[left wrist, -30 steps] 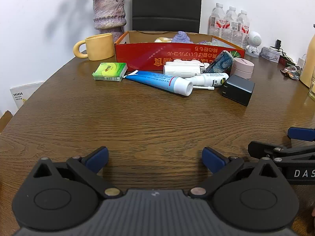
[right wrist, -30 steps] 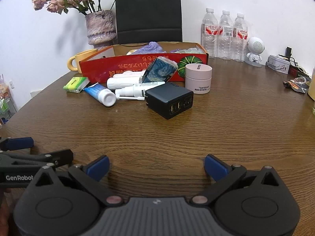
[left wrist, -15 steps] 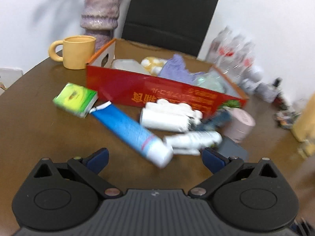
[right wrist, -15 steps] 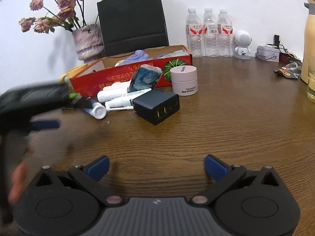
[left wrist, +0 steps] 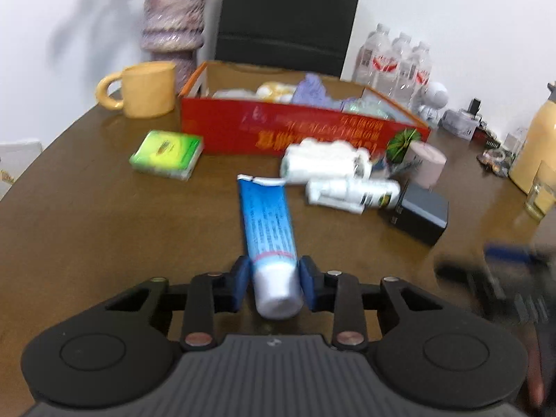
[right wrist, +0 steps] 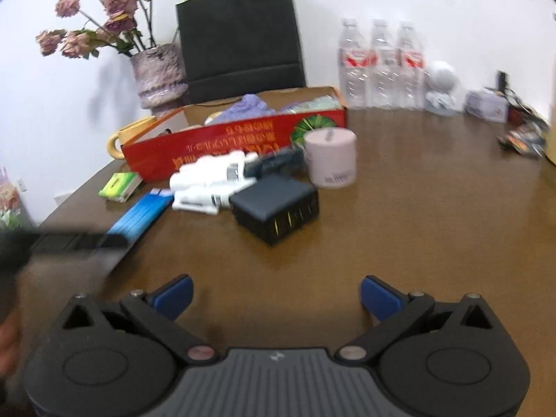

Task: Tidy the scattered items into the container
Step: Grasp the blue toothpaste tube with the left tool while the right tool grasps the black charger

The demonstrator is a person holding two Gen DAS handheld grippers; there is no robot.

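Note:
A blue toothpaste tube [left wrist: 267, 219] lies on the brown table, its white cap end between the pads of my left gripper [left wrist: 274, 281]. The jaws are closing and the pads touch the cap end on both sides. The red cardboard box [left wrist: 243, 128] stands behind, holding several items. My right gripper [right wrist: 276, 295] hangs open over bare table, short of a black charger [right wrist: 274, 205]. White bottles [right wrist: 208, 177], a pink jar [right wrist: 332, 160] and a green packet [left wrist: 166, 153] lie in front of the box [right wrist: 208, 142]. The left gripper shows as a dark blur at the left of the right wrist view.
A yellow mug [left wrist: 146, 90] and a purple vase [left wrist: 172, 17] stand left of the box. A black bag [right wrist: 239, 34] is behind it. Water bottles [right wrist: 382, 62], a white figure [right wrist: 439, 87] and small clutter line the far right.
My left gripper went forward to the blue tube and its wide jaws came together around the cap end. The right gripper moved closer to the black charger and stayed open.

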